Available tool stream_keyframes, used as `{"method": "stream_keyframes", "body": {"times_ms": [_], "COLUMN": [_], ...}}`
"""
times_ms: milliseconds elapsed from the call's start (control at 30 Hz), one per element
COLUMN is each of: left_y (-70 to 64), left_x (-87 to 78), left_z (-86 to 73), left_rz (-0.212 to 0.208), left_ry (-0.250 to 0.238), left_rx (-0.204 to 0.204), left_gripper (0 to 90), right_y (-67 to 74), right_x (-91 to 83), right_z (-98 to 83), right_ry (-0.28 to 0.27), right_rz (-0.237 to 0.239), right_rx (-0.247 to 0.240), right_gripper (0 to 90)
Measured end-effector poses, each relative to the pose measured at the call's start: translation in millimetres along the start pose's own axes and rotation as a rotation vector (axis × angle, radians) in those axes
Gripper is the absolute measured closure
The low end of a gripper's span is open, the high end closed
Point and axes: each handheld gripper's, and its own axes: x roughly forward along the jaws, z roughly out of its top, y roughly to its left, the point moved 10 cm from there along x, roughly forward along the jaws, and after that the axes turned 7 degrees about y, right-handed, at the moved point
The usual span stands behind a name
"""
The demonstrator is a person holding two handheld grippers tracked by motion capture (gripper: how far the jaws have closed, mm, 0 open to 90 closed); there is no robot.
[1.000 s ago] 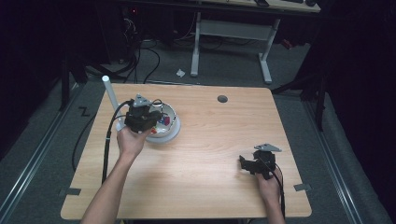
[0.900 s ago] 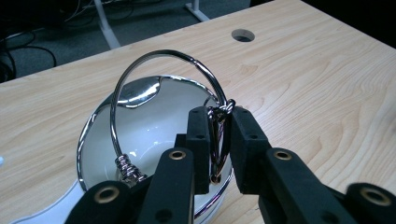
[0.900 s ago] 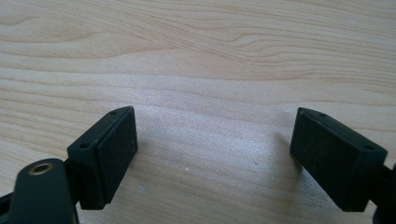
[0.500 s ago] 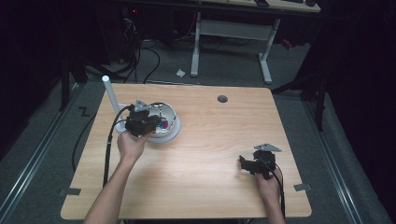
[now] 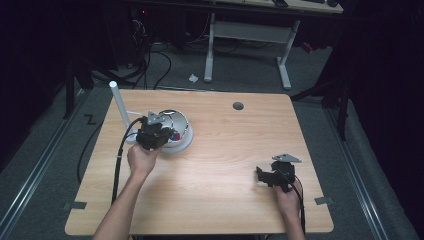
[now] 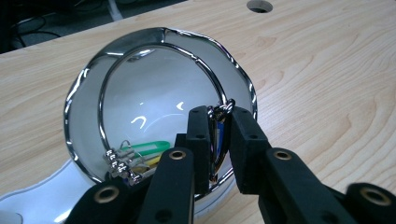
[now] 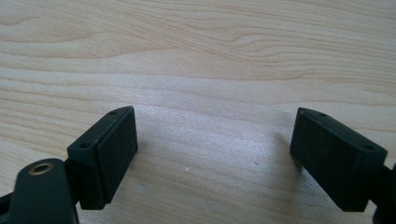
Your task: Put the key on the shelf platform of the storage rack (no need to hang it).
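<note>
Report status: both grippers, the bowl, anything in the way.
Left gripper shut on key tag over steel bowl. Right gripper open, on bare table. Nothing blocking.

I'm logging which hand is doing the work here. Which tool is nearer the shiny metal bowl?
Left. The left tool is at the metal bowl, its jaws closed on a key tag at the near rim. The right tool sits open, far across the table.

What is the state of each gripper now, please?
Left gripper: closed on a key tag over the shiny bowl.
Right gripper: open, holding nothing, above the table.
</note>
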Motion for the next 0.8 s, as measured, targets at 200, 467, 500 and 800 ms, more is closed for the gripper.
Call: {"method": "stream_keyframes", "body": {"times_ms": [200,467,500,800], "left_y": [-4.7,-2.3,-1.6,0.4], "left_x": [7.2,15.2,17.0,24.5], "left_z": [-6.7,-8.2,-9.0,-12.5], "left_rz": [0.004,0.005,0.008,-0.018], "left_ry": [0.031,0.041,0.042,0.053], "left_rx": [0.013,-0.01,-0.012,-0.044], "left_gripper": [78.9,78.9,78.7,76.3], "right_y": [-0.1,0.0,0.0,0.0], "right_x": [0.0,0.0,0.0,-0.1], "right_z": [0.0,-0.1,0.0,-0.1], "right_ry": [0.0,0.0,0.0,0.0], "right_rz": [0.0,0.0,0.0,0.0], "right_rx": [-0.001,0.0,0.0,0.0], "right_gripper": [15.0,15.0,15.0,15.0]}}
